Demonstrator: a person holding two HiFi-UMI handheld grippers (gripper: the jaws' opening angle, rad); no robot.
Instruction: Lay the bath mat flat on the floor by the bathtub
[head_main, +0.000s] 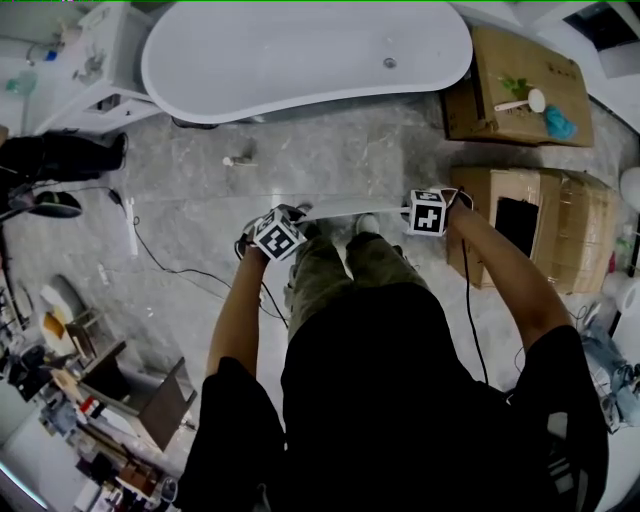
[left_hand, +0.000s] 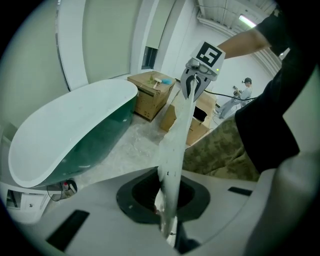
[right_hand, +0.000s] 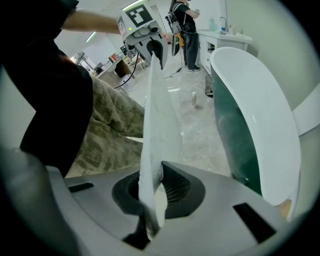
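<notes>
Bath mat (head_main: 345, 208) hangs above the floor (head_main: 330, 150), stretched between the two grippers — left gripper (left_hand: 167, 220) and right gripper (right_hand: 150, 212) each clamped shut on one end of it. Long axis runs left to right, parallel to the bathtub (head_main: 300, 60) on the far side. Judgement: lower both ends evenly; neither hand is nearer. Bathtub appears empty — cardboard box (head_main: 530, 225) contents not discernible.

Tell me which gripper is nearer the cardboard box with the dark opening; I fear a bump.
Right. The right gripper is close beside the cardboard box, at its left in the head view; the left gripper is farther, across the person's legs.
</notes>
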